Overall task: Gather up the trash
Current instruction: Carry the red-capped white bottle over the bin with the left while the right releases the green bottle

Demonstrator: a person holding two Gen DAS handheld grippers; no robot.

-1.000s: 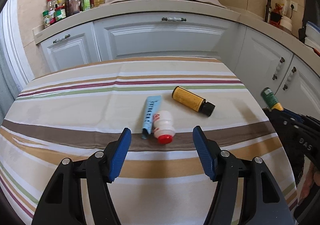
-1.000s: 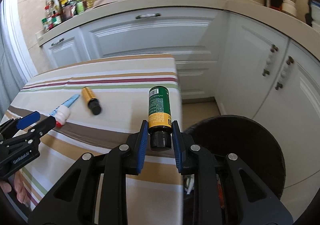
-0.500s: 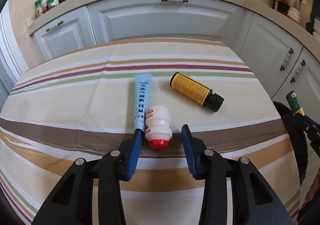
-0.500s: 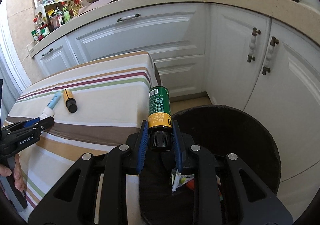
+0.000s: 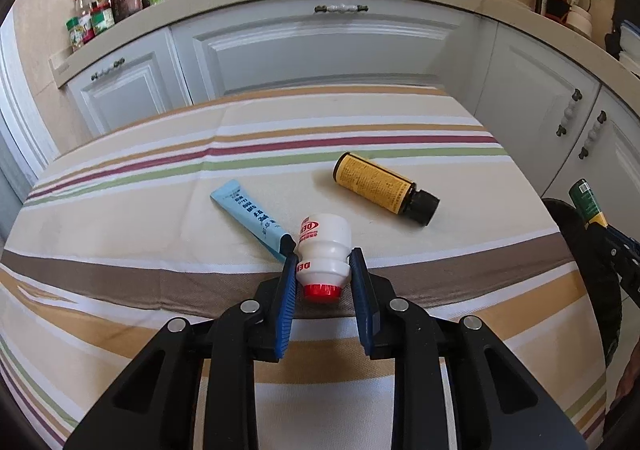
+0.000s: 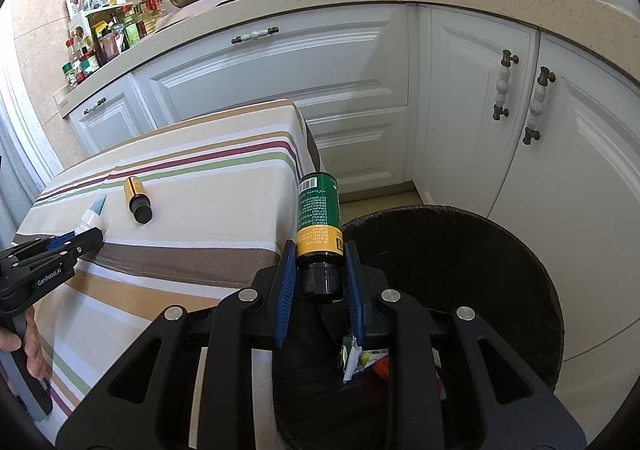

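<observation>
So the left gripper [image 5: 323, 264] is clamped on the little white bottle [image 5: 323, 250] lying on the striped tablecloth [image 5: 120, 217]. Its red cap points back toward the tool and its long axis runs straight along the fingers, so lifting it out looks easy. The blue tube [image 5: 250, 214] sits right against the left finger, slanting away up-left, touching or nearly touching the bottle. The yellow bottle [image 5: 378, 187] lies apart to the right, black cap pointing toward the table's right edge.

The right gripper [image 6: 320, 266] is pinched on the green bottle [image 6: 319, 217] near its black cap, bottom pointing away. It hangs over the near rim of the black bin [image 6: 500, 250], which sits on the floor just off the table's right side, so I'd guess the drop comes next.

Compared with a second ago: the left jaws were wide open short of the white bottle and have now shut on it, and the right one has swung from over the table to the bin.
</observation>
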